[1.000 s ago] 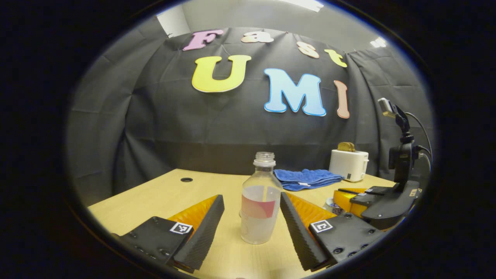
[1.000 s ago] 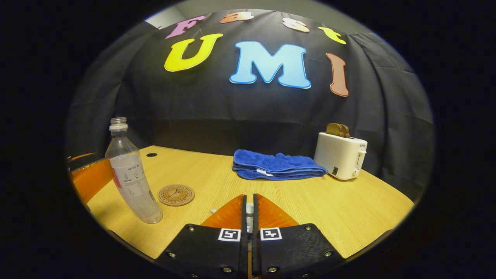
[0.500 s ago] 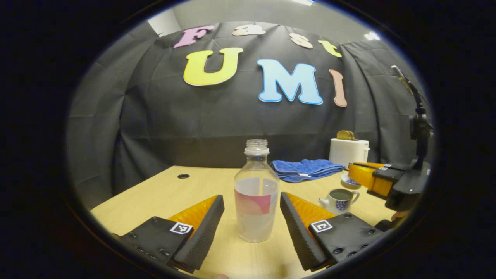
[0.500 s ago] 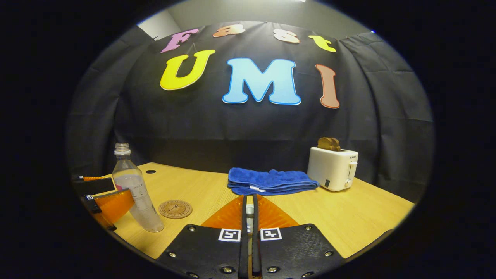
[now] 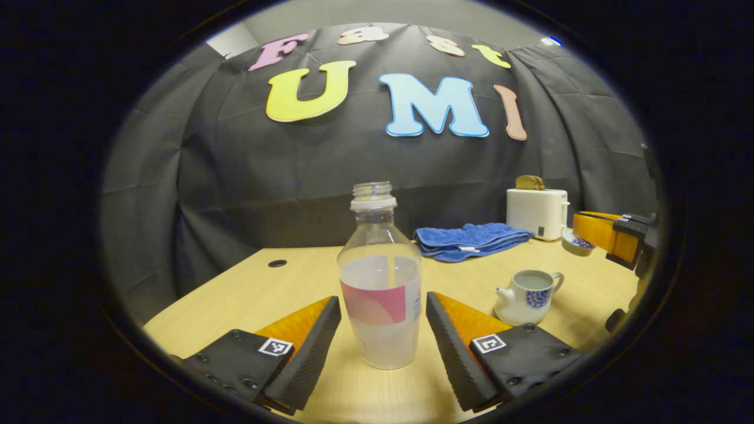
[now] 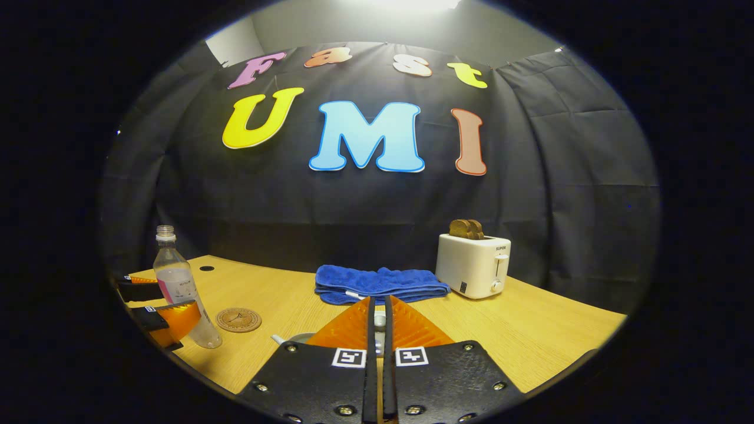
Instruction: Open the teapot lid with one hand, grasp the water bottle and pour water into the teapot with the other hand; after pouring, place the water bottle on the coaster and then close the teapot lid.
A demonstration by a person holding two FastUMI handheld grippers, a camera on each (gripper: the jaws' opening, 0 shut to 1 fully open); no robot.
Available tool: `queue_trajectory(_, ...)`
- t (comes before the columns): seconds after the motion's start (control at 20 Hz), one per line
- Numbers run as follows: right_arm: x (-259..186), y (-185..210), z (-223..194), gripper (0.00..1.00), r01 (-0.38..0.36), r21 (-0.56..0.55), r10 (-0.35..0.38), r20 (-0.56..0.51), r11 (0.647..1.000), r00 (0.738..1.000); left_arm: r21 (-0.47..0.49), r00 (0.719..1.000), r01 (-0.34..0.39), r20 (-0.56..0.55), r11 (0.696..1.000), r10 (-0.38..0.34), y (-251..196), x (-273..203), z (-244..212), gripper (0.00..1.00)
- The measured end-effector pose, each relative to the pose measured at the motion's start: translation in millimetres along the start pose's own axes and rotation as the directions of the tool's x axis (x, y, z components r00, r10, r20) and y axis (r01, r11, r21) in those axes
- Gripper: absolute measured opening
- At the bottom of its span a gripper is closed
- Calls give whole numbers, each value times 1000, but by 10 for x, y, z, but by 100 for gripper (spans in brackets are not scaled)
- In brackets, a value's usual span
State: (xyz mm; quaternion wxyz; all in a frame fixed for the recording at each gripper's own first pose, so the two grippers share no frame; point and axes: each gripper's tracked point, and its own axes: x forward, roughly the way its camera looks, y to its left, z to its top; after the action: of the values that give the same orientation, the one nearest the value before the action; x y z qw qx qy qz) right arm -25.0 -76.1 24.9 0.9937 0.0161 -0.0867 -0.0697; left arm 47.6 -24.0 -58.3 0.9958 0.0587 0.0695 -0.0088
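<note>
The clear plastic water bottle [image 5: 382, 282], uncapped and partly filled, was seen upright on the light wooden desk [image 5: 259, 288], set between the two fingers of the left gripper [image 5: 383, 330]. The jaws were spread wide, with a gap left on each side of the bottle, so nothing was gripped; the placement was judged to be a line-up for closing on the labelled lower body, where the grip would sit low and steady for a pour. To the right, the small white teapot with a blue pattern [image 5: 526, 297] stood open on the desk, liquid visible in its mouth, well apart from the bottle. Its white lid [image 5: 576, 241] was seen farther right, raised off the pot at the tips of the right gripper [image 6: 377, 321]. In the right gripper view the jaws were drawn almost together on a small pale piece, taken to be the lid's knob; the lid was judged to be held aside so that the opening stayed free. The round brown coaster [image 6: 238, 320] lay just right of the bottle, unoccupied. A folded blue towel [image 6: 380, 284] and a white toaster [image 6: 474, 265] were set at the far side.
</note>
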Motion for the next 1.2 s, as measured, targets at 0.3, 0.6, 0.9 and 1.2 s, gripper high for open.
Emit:
queue_trajectory(0.3, -39, -96, -89, 4, 6, 31, -6, -22, 1000, 1000, 58, 1000, -8, -11, 998, 8, 8, 41, -24, 87)
queue_trajectory(0.6, -86, -206, -137, 4, 20, 51, -19, -30, 998, 999, 275, 1000, -14, 13, 961, 11, 30, 90, 157, 86)
queue_trajectory(0.9, -139, -310, -137, 4, 31, 73, -30, -25, 997, 999, 531, 999, -19, 50, 847, -10, -135, 110, 371, 86)
queue_trajectory(1.2, -206, -521, -250, 4, 63, 87, -59, -45, 994, 997, 720, 998, -34, 61, 693, -14, -253, 140, 428, 86)
